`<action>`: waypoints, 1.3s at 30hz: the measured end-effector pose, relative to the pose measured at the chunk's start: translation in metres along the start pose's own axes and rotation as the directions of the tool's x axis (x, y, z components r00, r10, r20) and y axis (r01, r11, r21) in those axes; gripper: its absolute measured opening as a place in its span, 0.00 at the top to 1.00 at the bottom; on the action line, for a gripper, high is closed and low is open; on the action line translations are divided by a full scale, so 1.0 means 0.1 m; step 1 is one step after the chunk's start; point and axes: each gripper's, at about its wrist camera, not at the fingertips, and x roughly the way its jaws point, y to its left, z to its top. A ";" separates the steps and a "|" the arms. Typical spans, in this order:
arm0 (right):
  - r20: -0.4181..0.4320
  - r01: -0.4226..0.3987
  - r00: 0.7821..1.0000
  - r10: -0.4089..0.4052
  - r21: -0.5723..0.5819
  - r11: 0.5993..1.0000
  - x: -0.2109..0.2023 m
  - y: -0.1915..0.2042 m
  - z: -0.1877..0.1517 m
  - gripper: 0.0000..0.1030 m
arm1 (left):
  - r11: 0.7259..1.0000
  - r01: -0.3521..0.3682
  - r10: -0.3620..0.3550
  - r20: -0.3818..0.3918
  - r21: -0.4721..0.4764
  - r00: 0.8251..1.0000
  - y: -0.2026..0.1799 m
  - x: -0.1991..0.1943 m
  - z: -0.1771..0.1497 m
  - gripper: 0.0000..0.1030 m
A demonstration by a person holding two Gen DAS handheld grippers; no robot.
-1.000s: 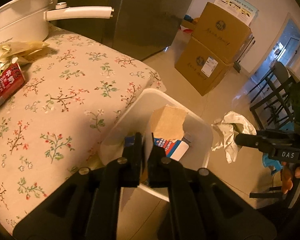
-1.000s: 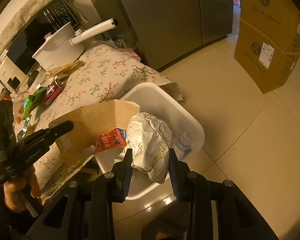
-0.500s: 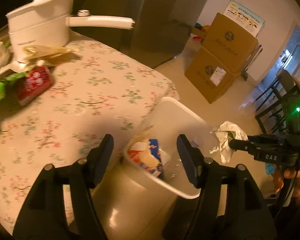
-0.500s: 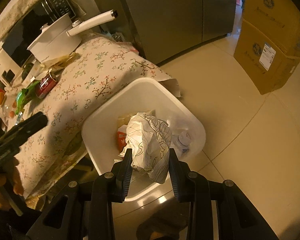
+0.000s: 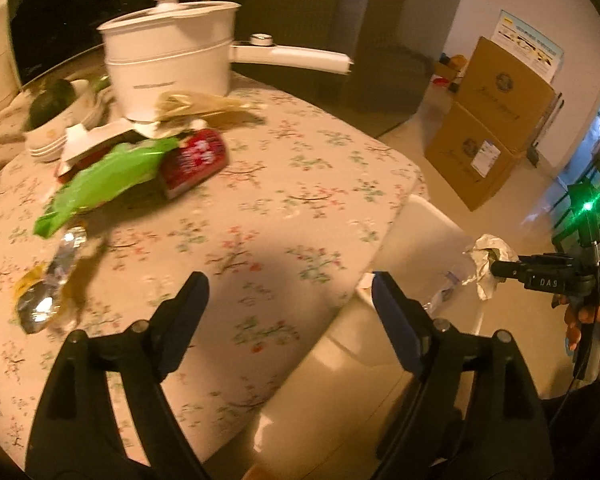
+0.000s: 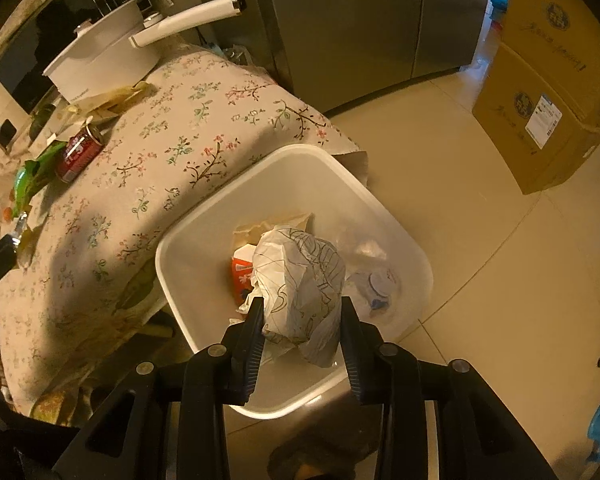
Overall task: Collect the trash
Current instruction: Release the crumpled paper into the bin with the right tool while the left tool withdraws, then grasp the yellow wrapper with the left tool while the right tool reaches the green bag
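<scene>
While right tongs (image 6: 302, 320) clamp crumpled paper (image 6: 300, 280) above bin (image 6: 380, 208), left tongs (image 5: 288, 304) just opened, empty.

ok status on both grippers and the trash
Left gripper open and empty, jaws just opened. Right gripper shut on crumpled paper over white bin. Nothing blocking the drop.

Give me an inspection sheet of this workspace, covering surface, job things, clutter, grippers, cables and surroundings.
Surface: floral tablecloth.
Job's things: white bin beside table holds a carton; red can, green wrapper, foil wrapper on table.
Clutter: white pot, bowls.
Grippers: left gripper open, empty, jaws just opened; right gripper shut on crumpled paper over the bin.
Cables: thin cable by the right hand.
Surroundings: cardboard boxes, fridge.
</scene>
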 end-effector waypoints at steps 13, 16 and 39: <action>0.027 0.021 0.999 -0.023 0.057 0.998 -0.04 0.16 0.11 0.30 | 0.998 -0.057 0.056 -0.006 -0.020 0.998 0.41 -0.22 -0.12 0.12; 0.037 0.009 0.999 -0.011 0.045 0.999 -0.07 0.26 0.15 0.29 | 0.997 -0.072 0.072 -0.008 -0.030 0.997 0.52 -0.26 -0.15 0.04; 0.106 -0.078 0.990 0.097 -0.166 0.983 -0.19 1.56 0.41 0.24 | 0.976 -0.156 0.153 -0.031 -0.150 0.988 1.39 -0.39 -0.29 0.01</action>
